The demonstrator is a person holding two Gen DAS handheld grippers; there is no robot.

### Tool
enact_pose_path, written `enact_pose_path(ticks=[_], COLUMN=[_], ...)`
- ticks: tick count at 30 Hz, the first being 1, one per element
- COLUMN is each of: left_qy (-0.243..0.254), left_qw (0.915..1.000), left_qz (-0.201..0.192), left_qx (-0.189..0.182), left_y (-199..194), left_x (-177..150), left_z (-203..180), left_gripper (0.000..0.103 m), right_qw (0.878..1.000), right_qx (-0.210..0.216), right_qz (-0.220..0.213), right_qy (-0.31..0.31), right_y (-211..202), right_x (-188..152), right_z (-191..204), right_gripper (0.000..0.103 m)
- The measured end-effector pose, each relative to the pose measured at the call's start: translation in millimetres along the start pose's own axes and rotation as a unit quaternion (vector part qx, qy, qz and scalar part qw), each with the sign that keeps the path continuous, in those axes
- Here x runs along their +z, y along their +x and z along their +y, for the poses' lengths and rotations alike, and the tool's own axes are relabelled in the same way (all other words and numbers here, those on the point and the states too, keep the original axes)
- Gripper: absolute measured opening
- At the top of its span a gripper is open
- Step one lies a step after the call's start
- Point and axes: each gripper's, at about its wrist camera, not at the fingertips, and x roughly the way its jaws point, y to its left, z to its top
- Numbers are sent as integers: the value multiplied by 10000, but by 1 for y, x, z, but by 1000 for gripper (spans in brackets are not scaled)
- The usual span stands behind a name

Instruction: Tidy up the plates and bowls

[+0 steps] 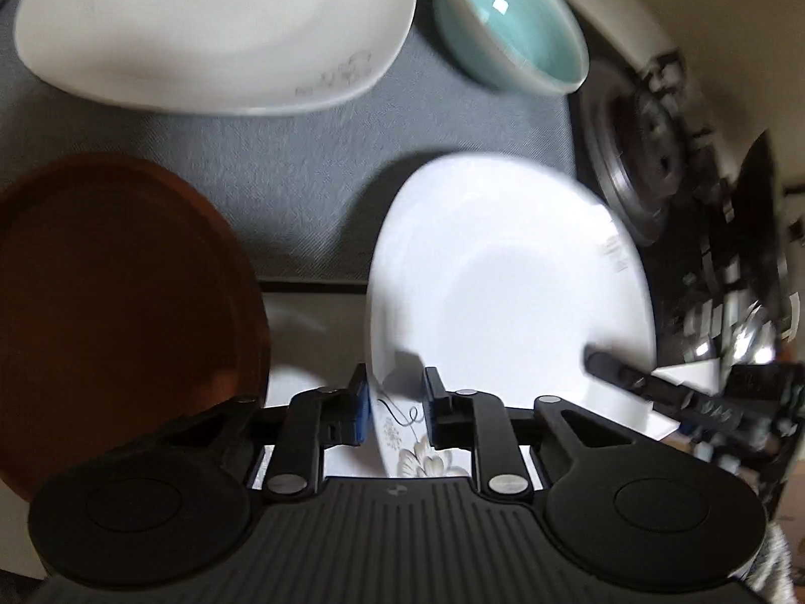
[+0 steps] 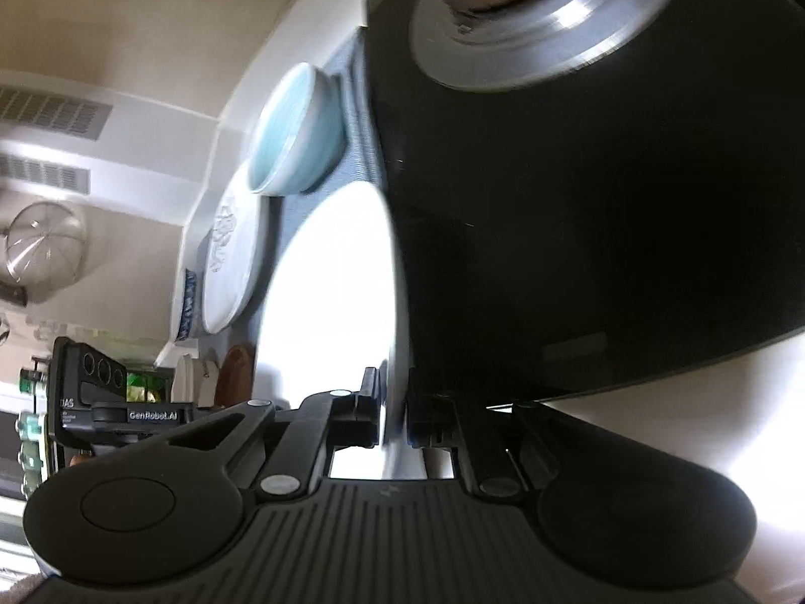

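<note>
A white plate with a flower print [image 1: 503, 292] is held above the counter by both grippers. My left gripper [image 1: 397, 407] is shut on its near rim by the flower. My right gripper [image 2: 392, 407] is shut on its other rim; the plate [image 2: 332, 282] shows edge-on there. The right gripper also shows in the left wrist view [image 1: 619, 367]. A brown round plate [image 1: 115, 312] lies at the left. A larger white plate [image 1: 211, 25] and a teal bowl [image 1: 508, 25] sit on the grey mat [image 1: 312, 176] behind.
A black glass hob [image 2: 604, 201] with a metal burner [image 1: 649, 161] lies right of the mat. The white counter edge [image 1: 312, 317] runs below the held plate. More dishes stand beyond the mat [image 2: 188, 302] in the right wrist view.
</note>
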Motion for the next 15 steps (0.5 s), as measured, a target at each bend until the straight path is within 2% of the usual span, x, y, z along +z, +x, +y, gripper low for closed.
enact_pose_path(ticks=[4, 6, 15], left_qy=[54, -109, -186], left_qw=[9994, 9993, 9977], left_qz=[-249, -244, -615], left_qx=[-224, -274, -239], left_y=[-22, -23, -71], left_x=[2, 4, 13], left_z=[-1, 0, 21], left_gripper=[16, 16, 16], right_qw=[9997, 9997, 9994], right_qx=[192, 198, 351], right_qz=[-14, -10, 34], right_qy=[123, 147, -45], right_y=[-3, -2, 18], right_x=[-1, -1, 7], right_z=[4, 7, 49], right_gripper=[12, 13, 14])
